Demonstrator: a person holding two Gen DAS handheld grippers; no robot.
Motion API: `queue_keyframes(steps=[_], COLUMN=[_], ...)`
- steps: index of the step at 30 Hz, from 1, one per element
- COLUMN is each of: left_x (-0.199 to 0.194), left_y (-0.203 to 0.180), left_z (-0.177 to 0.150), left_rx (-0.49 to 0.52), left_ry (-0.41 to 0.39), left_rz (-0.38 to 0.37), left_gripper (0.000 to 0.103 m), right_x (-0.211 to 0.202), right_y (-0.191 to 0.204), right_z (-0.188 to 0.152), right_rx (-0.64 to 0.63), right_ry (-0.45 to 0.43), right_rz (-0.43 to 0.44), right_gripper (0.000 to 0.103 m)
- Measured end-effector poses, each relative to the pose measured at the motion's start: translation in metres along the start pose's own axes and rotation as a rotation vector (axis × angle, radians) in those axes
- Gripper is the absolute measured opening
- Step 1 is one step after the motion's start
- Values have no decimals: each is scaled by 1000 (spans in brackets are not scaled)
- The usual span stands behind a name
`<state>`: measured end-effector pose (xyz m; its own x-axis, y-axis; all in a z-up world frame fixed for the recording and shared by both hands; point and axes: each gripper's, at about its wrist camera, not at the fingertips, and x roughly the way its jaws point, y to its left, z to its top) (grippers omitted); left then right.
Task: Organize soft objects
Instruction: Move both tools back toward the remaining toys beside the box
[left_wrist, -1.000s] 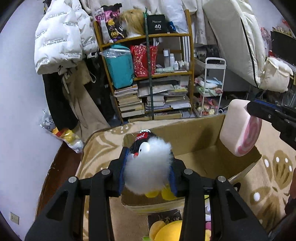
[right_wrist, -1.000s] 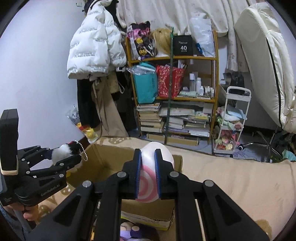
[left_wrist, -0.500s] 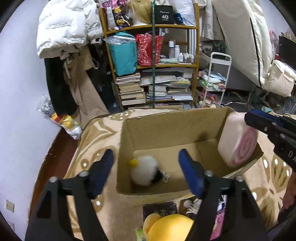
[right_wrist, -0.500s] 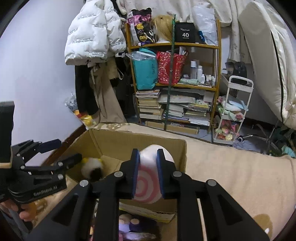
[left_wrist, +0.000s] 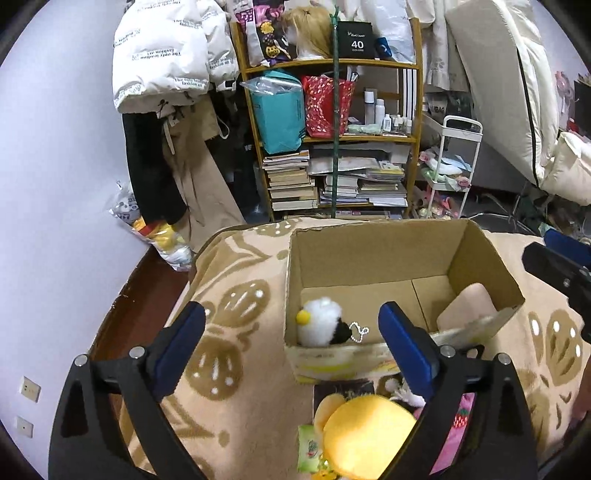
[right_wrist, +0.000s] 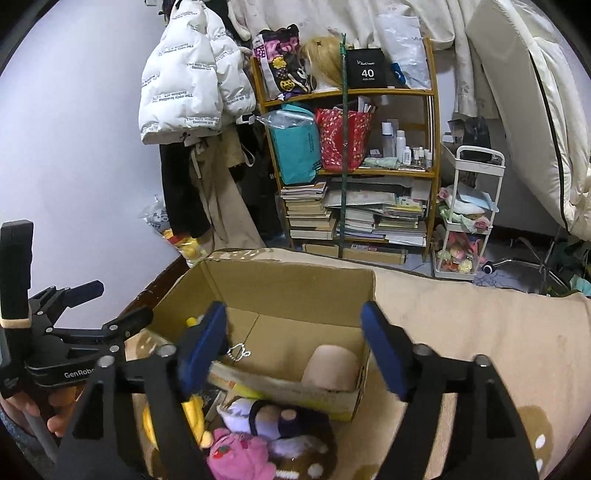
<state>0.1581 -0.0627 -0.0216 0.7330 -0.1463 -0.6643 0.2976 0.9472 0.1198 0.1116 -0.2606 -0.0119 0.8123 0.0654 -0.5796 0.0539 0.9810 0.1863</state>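
Left wrist view: left gripper (left_wrist: 291, 334) jaws opening wide, nothing between the pads; yellow plush (left_wrist: 365, 435) just below it. Ahead, white fluffy toy (left_wrist: 321, 326) lies in cardboard box (left_wrist: 369, 251), near-left corner. Right gripper (right_wrist: 293, 343) jaws also opening, empty; pink roll cushion (right_wrist: 334, 367) sits in the box's near-right corner just beyond. Bookshelf (left_wrist: 332, 147) far behind.
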Motion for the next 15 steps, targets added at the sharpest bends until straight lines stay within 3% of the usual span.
queue_keyframes(steps=[2,6,15], left_x=[-8,-24,-62], left_y=[3,7,6], left_z=[-2,-7,-30], left_rx=[-5,-31,0], left_ry=[2,4,7], left_rz=[2,-12,36], left_gripper=[96,97,97], right_x=[-8,-20,-39], right_y=[2,6,14], right_z=[-2,-5,-21], right_rx=[-5,-12,-5], right_ry=[-13,-6,29], right_rz=[2,8,16], right_gripper=[103,103,103])
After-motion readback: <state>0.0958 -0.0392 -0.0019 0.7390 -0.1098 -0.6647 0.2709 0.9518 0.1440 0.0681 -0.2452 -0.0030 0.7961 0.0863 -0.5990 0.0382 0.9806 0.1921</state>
